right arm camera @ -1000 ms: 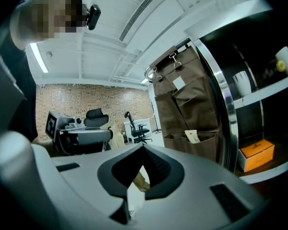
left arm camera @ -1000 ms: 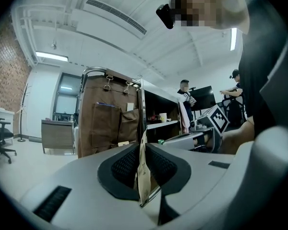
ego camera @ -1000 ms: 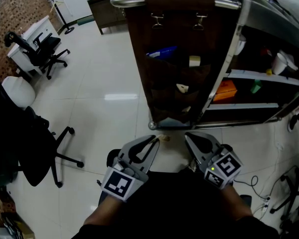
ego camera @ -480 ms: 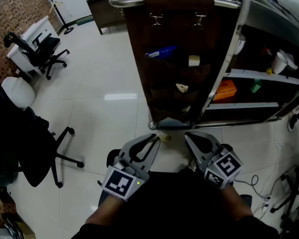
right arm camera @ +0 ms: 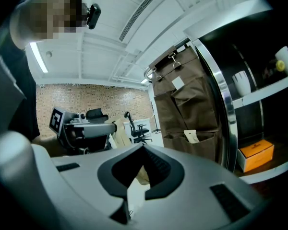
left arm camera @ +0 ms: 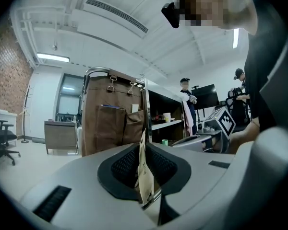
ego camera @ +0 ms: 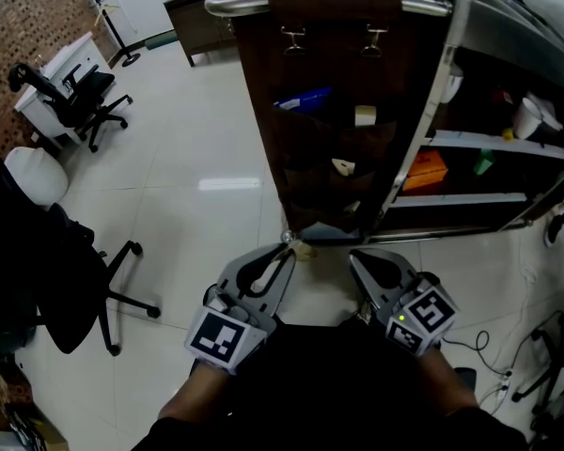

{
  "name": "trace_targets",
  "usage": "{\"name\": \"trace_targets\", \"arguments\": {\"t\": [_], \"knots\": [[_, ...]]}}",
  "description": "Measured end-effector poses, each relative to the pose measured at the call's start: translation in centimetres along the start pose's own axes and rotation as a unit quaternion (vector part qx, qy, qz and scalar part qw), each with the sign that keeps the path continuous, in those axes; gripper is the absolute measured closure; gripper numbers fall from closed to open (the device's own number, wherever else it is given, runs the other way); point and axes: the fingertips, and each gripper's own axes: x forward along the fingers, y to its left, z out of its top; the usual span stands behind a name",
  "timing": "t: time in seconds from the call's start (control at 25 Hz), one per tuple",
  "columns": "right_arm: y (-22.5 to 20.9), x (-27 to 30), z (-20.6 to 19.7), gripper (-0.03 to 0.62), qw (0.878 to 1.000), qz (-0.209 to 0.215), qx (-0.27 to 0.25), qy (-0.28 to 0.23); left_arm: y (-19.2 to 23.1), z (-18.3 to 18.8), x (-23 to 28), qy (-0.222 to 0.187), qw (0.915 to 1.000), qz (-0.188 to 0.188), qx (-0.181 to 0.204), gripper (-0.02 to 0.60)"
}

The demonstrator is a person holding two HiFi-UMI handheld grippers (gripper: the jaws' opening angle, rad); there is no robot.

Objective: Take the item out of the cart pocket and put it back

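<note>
At six o'clock from the cart [ego camera: 423, 111], the left gripper [ego camera: 287, 251] is clamped on a thin beige packet [left arm camera: 144, 178]; the right gripper [ego camera: 353, 256] has its jaws together, empty; the packet looks already out, so the return is due; next it goes toward twelve o'clock, edge-first into a pocket [ego camera: 324, 148].

left gripper [ego camera: 289, 251] shifted up and a bit left in the head view, toward the foot of the cart [ego camera: 256, 92]; shift falls in the last half second, the two earlier pictures match each other; its tip now sits right by the caster [ego camera: 287, 237], where before a strip of floor showed between them; packet [ego camera: 304, 249] in its jaws went along, now just under the cart's bottom edge; marker cube [ego camera: 216, 336] slid up and left too, further from the right gripper's cube
</note>
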Motion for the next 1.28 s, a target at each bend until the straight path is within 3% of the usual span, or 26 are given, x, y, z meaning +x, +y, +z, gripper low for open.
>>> {"name": "trace_targets", "arguments": {"t": [0.4, 0.88, 1.28], "knots": [[-0.3, -0.2, 0.1, 0.580, 1.000, -0.002, 0.000, -0.002, 2.3, 5.2, 1.2, -0.037, 0.9980, 0.021, 0.047, 0.541], [-0.3, -0.1, -0.2, 0.580, 1.000, -0.003, 0.002, 0.000, 5.2, 11.4, 3.1, -0.097, 0.9879, 0.046, 0.112, 0.541], [-0.7, 0.2, -0.5, 0.580, 1.000, -0.006, 0.007, 0.003, 7.3, 13.5, 6.7, -0.120, 0.9810, 0.051, 0.144, 0.541]]}}
